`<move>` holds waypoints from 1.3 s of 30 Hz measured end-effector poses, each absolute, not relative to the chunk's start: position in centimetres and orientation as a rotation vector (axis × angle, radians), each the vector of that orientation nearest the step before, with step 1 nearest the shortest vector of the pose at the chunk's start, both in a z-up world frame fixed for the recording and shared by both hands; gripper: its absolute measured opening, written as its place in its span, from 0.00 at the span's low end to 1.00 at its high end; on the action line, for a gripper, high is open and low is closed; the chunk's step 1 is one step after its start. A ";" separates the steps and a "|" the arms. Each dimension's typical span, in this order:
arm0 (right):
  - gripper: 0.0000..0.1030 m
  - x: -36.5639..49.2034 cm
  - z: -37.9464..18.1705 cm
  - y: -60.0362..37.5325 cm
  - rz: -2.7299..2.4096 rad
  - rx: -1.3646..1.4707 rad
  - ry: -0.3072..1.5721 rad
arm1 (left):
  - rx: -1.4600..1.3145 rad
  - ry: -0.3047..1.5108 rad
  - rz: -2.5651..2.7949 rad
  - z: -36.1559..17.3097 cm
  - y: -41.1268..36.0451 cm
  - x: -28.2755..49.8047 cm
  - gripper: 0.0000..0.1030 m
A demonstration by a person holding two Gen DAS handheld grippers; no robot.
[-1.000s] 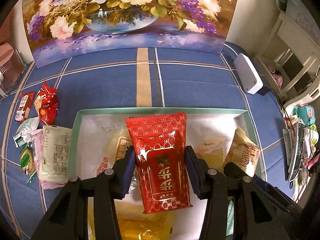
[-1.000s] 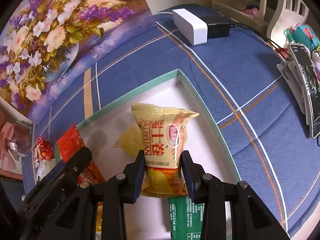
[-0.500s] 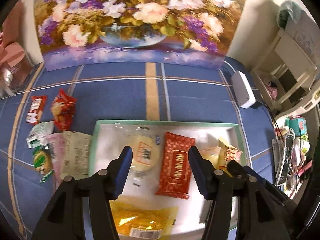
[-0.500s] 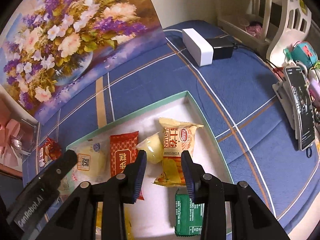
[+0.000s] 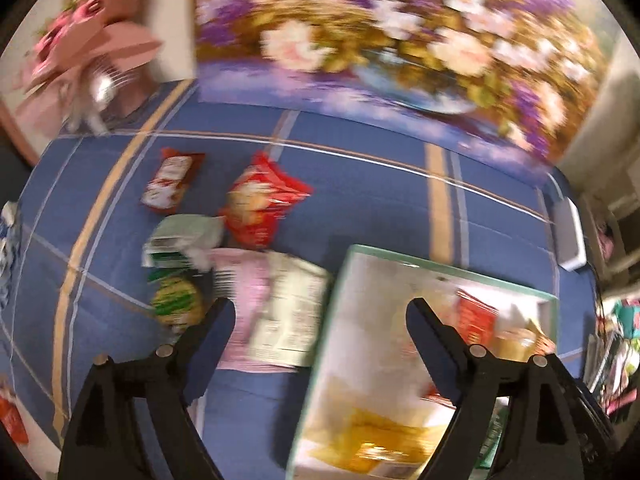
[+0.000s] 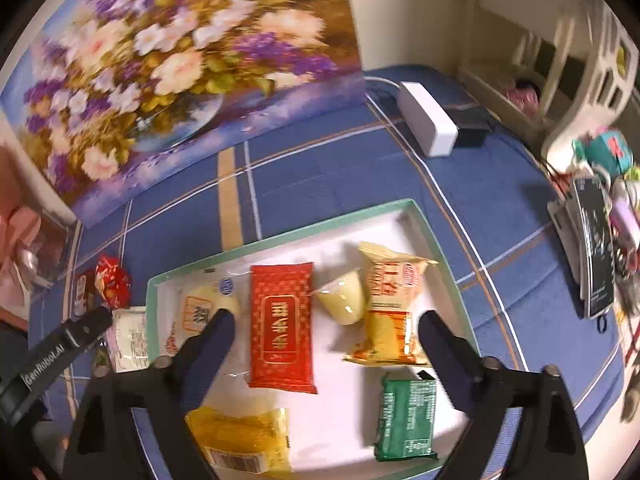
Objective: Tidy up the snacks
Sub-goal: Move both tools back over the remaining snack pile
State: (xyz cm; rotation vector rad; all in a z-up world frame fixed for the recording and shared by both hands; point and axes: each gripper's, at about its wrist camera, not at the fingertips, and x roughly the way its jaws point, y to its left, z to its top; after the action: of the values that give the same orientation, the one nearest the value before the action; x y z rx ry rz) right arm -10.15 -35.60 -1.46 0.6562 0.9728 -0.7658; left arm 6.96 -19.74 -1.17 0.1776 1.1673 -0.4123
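A white tray with a green rim [image 6: 280, 237] holds several snacks: a red packet [image 6: 282, 324], a yellow-orange packet [image 6: 390, 300], a pale jelly cup [image 6: 344, 298], a green packet [image 6: 406, 416], a yellow packet [image 6: 244, 440] and a pale bun packet [image 6: 196, 312]. My right gripper [image 6: 324, 330] is open and empty above them. My left gripper [image 5: 320, 316] is open and empty, over the tray's left rim [image 5: 324, 344]. Loose snacks lie on the cloth left of the tray: a red bag [image 5: 260, 208], a cream-pink packet [image 5: 280, 312], a green packet [image 5: 176, 300].
A blue plaid cloth [image 6: 320, 176] covers the table. A flower painting [image 6: 180, 64] stands at the back. A white box [image 6: 428, 124] lies at the back right. A phone on a stand [image 6: 592, 240] and clutter are at the right edge. A pink gift bag [image 5: 92, 48] stands far left.
Both grippers let go of their packets in the tray, opened wide and rose. My left gripper has swung left toward the loose snacks; its view is blurred.
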 end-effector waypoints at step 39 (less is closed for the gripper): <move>1.00 3.3 -1.0 -19.6 -0.461 0.462 1.041 | -0.066 1.141 -0.049 -0.1 2.1 14.9 0.92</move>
State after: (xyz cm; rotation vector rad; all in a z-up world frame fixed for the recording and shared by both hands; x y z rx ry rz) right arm 3.31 -19.56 -1.03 0.4622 1.0414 -0.4615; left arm 14.95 2.15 -0.07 -0.0659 1.1407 -0.0491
